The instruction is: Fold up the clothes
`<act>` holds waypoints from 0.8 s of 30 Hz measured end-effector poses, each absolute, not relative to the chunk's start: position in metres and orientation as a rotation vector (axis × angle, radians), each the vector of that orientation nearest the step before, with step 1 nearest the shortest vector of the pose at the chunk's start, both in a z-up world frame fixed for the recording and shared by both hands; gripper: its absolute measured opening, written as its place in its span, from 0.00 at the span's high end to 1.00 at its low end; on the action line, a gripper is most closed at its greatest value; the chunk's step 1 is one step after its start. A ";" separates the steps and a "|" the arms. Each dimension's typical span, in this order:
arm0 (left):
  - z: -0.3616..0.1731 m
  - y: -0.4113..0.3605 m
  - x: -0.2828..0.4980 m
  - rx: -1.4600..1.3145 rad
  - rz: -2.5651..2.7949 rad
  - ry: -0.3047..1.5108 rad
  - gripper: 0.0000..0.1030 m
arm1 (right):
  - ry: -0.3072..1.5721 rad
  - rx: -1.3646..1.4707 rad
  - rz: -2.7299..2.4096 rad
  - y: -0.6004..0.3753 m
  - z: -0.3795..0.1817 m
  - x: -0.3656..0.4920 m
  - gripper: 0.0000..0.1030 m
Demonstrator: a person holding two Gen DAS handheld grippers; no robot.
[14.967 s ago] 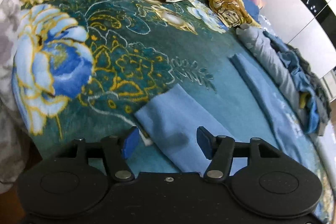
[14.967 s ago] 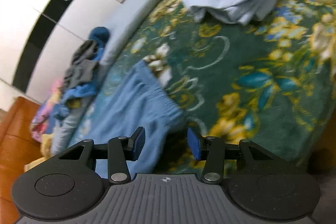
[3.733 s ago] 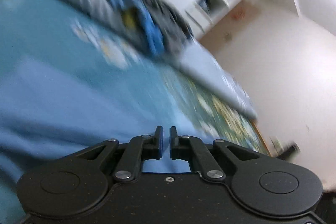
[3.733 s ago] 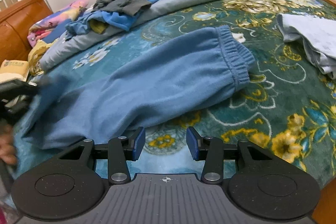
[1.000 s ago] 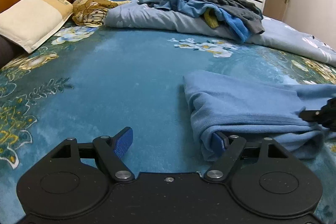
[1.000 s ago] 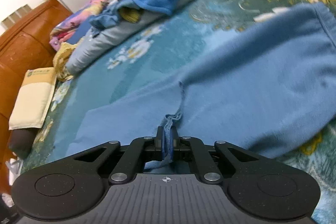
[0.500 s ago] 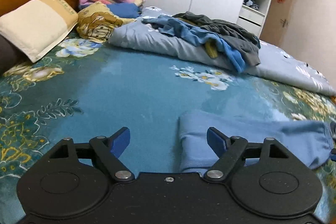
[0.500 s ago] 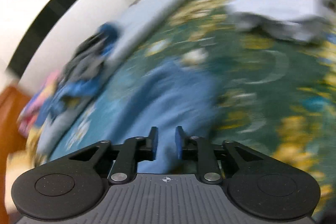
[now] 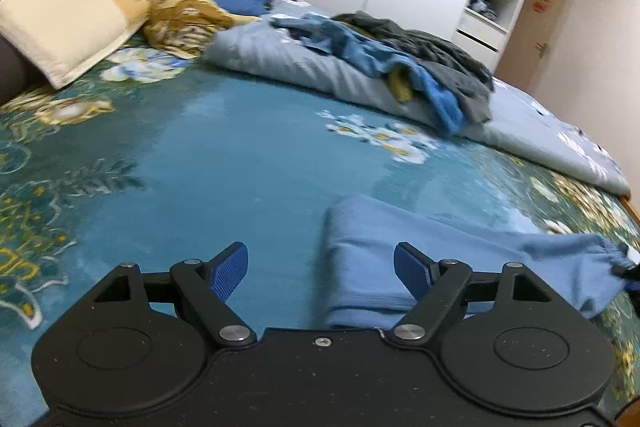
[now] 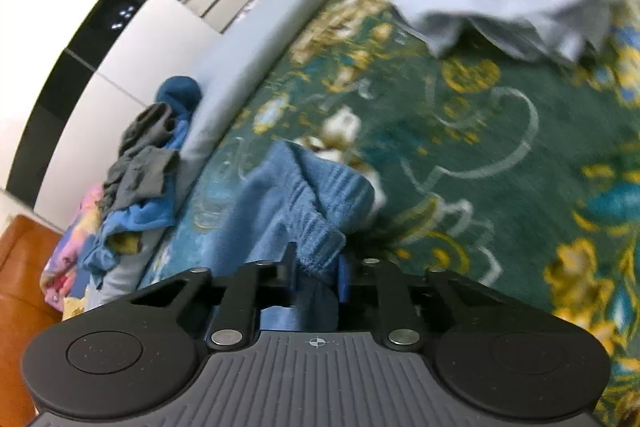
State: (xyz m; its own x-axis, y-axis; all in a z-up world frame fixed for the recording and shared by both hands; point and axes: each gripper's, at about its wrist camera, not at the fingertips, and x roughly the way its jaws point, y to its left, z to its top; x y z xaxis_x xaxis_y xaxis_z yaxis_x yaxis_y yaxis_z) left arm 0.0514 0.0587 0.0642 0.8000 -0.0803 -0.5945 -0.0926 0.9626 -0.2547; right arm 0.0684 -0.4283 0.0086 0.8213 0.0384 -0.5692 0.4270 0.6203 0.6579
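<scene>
We have the blue trousers (image 9: 452, 259) lying on the floral bedspread (image 9: 224, 163), already doubled over once, and their long axis runs from the folded end in front of the left hand-held gripper (image 9: 320, 273) out toward the right, where the elastic waistband (image 10: 320, 227) ends. That axis is what the next fold turns on, in our judgement.

The right hand-held gripper (image 10: 318, 267) is pinching the gathered waistband, with cloth bunched between its blue pads (image 10: 343, 277); in the left wrist view its dark tip just shows at the trousers' far right end. The left one hovers with its jaws spread wide and nothing between them, its right pad (image 9: 412, 273) over the folded end.

So each end has its own nearer hand: the right already has the waistband, the left is nearest the fold (and free to pin it). We would carry the waistband along the axis toward the left, rather than across it.
</scene>
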 end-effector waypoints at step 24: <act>0.060 0.099 0.046 -0.503 -0.046 0.635 0.23 | 0.597 -0.188 0.529 -0.087 0.065 0.039 0.54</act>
